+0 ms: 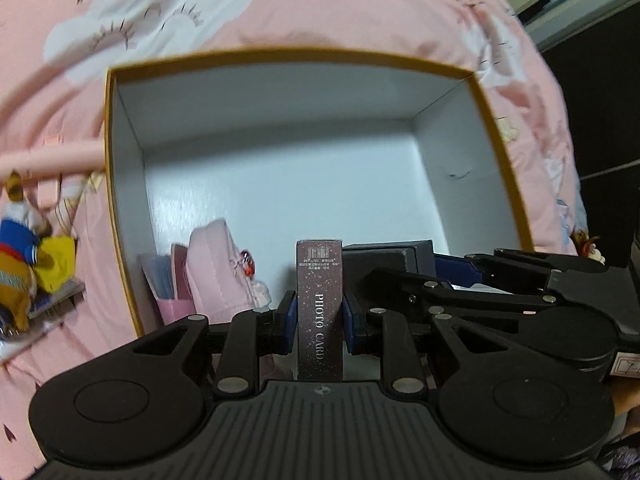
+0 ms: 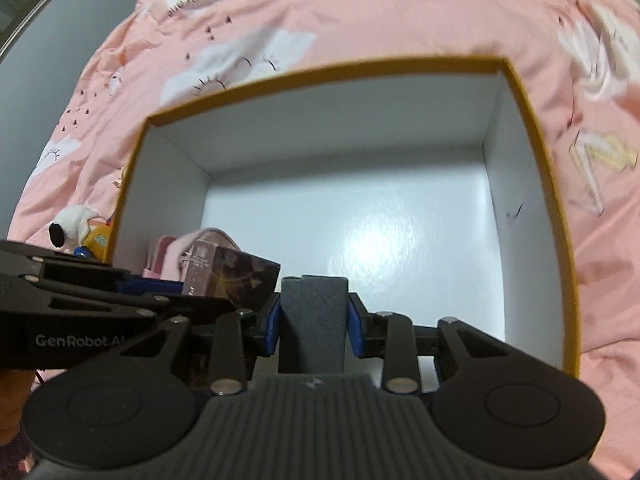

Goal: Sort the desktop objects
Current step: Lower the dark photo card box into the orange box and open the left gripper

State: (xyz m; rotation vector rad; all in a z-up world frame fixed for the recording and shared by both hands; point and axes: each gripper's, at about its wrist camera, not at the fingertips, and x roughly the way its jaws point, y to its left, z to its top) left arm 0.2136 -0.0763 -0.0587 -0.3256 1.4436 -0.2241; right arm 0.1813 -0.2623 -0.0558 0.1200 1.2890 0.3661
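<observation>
My left gripper is shut on a dark sparkly "PHOTO CARD" box, held upright over the near edge of a white storage box with a mustard rim. My right gripper is shut on a dark grey textured box, also over that storage box. Each gripper shows in the other's view: the right one with its grey box, the left one with the photo card box. A pink pouch lies in the storage box's near left corner.
The storage box sits on a pink bedspread with cloud prints. A plush toy in blue, yellow and orange lies left of it; a white plush dog shows in the right wrist view. A clear acrylic piece lies to the box's right.
</observation>
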